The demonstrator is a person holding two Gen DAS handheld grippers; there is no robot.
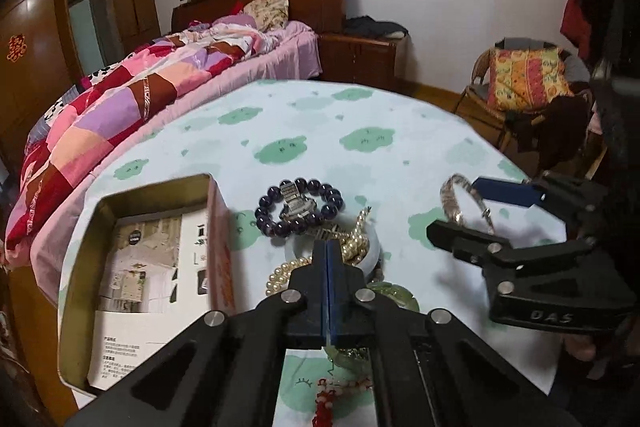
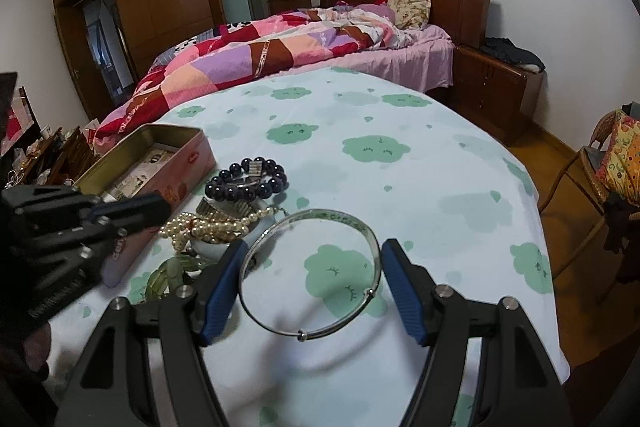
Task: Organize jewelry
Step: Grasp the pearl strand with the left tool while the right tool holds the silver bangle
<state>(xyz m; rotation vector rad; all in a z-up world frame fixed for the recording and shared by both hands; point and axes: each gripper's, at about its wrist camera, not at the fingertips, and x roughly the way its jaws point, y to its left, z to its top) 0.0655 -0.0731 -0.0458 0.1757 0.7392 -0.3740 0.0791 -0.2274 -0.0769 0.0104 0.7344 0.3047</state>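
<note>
Bangle (image 2: pixel 310 273) in the right tongs (image 2: pixel 312 287): a thin silver hoop, spanned across its width by the two blue pads, held clear above the tabletop (image 2: pixel 420 187) to judge by the shadow beneath it. Rigid metal, light, probably slick; a grip across the diameter likely holds only by friction on two small contact spots, so a tilt could let it swing or slip. Left tongs (image 1: pixel 327 255) fully closed, pads flat together; tips sit at the jewelry heap, but whether a strand is pinched I cannot tell. Heap lies just beside the open tin box (image 1: pixel 152 247): pearl strand (image 2: pixel 208 225), limp and tangled over a pale jade-like bangle (image 1: pixel 370 253), would drape and drag neighbours if lifted by one loop. Dark bead bracelet (image 1: pixel 298 207) with a metal watch (image 1: pixel 296 201) lying through it, likely elastic, easiest taken across one side. Green bracelet (image 2: pixel 172 273) looks like glass or stone, brittle, best set down gently. Box is lined with paper, no jewelry visible inside yet.
</note>
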